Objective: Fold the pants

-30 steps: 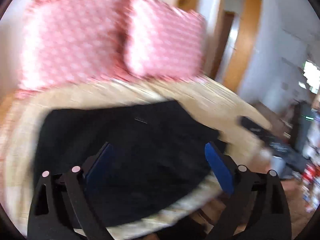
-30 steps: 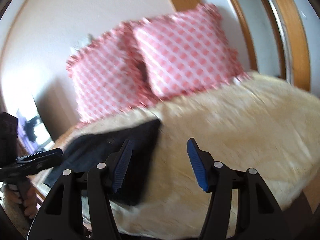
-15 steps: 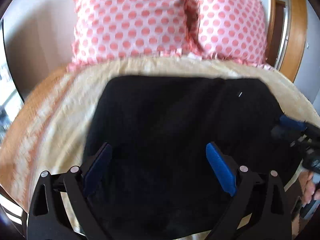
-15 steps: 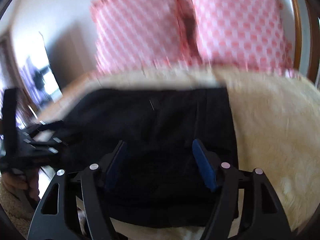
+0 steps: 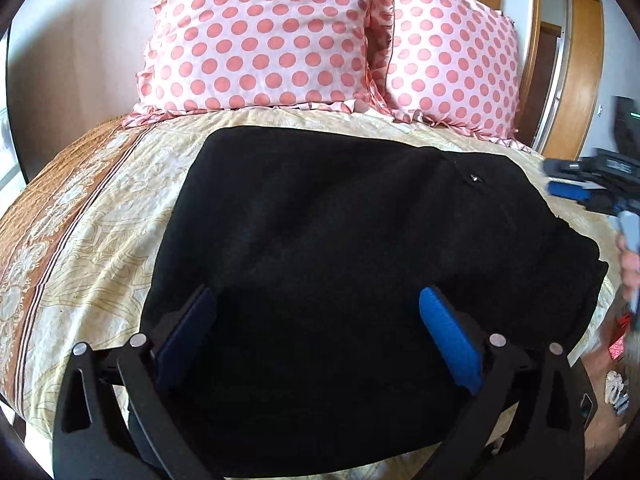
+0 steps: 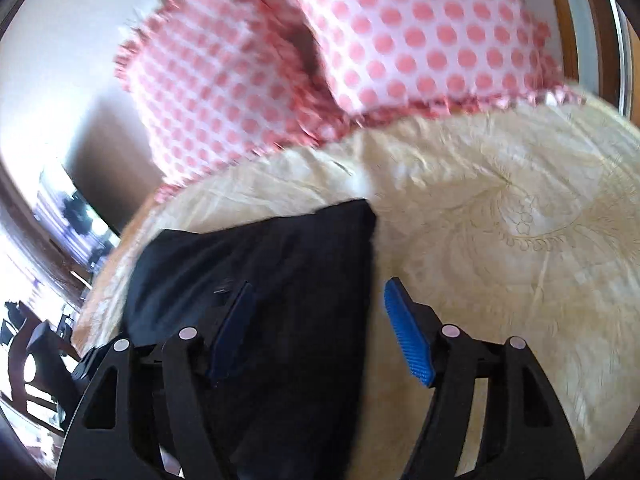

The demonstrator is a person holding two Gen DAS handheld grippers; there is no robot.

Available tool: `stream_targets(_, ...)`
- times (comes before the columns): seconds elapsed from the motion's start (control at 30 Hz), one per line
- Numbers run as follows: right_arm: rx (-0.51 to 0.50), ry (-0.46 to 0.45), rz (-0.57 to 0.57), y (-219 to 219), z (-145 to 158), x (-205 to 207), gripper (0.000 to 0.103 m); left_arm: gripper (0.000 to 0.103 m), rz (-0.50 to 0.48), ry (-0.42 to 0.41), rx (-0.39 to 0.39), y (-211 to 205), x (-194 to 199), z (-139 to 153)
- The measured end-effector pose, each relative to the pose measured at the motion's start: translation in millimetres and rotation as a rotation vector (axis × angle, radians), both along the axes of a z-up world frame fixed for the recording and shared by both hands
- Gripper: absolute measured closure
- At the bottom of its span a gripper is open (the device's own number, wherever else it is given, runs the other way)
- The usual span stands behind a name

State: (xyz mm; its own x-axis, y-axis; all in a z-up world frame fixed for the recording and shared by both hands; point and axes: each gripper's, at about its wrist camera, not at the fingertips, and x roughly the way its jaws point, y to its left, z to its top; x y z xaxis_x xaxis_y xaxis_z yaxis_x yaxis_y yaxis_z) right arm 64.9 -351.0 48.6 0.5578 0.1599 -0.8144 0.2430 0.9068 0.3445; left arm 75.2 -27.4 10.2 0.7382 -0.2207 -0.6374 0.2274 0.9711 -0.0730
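Note:
The black pants (image 5: pixel 344 264) lie folded in a broad rectangle on the cream bedspread (image 5: pixel 100 232). My left gripper (image 5: pixel 316 320) is open and empty, hovering over the near edge of the pants. My right gripper (image 6: pixel 318 316) is open and empty, above the right edge of the pants (image 6: pixel 280 280), with its right finger over the bedspread (image 6: pixel 500 260). The right gripper also shows at the right border of the left wrist view (image 5: pixel 568 184).
Two pink polka-dot pillows (image 5: pixel 260 36) (image 5: pixel 452 64) lean against the wall at the head of the bed; they also show in the right wrist view (image 6: pixel 320 52). A wooden door frame (image 5: pixel 584 72) stands at the right. Furniture (image 6: pixel 60 216) stands left of the bed.
Both grippers have swung about above the bed. The left view has steadied over the pants. The right gripper has moved towards the pants' right edge. The pants have not moved.

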Motion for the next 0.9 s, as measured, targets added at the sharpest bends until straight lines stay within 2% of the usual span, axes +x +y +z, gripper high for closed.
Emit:
stream_targets(0.17, 0.005, 0.097, 0.041, -1.4, -21.8, 34.6, 0.034, 0.002, -0.015, -0.024, -0.005, 1.0, -2.3, -1.2)
stream_targets(0.37, 0.024, 0.148, 0.074, 0.5, -35.2, 40.1, 0.038, 0.002, -0.032, -0.036, -0.010, 1.5, -2.9, -2.1)
stream_targets(0.47, 0.013, 0.118, 0.092, 4.2, -32.2, 37.3, 0.051, 0.002, -0.031, -0.041, -0.011, 0.9, -3.4, -3.1)
stream_targets(0.6, -0.145, 0.060, 0.162, 23.9, -20.5, 32.9, 0.063, 0.002, -0.031, -0.045, -0.011, 0.6, -3.2, -3.7)
stream_targets(0.7, -0.210, 0.019, 0.199, 32.2, -15.1, 27.4, 0.073, 0.002, -0.031, -0.045, -0.011, 0.6, -3.3, -4.1)
stream_targets(0.9, -0.280, -0.035, 0.275, 47.6, -8.6, 20.3, 0.073, 0.002, -0.030, -0.045, -0.009, 0.4, -3.4, -4.4)
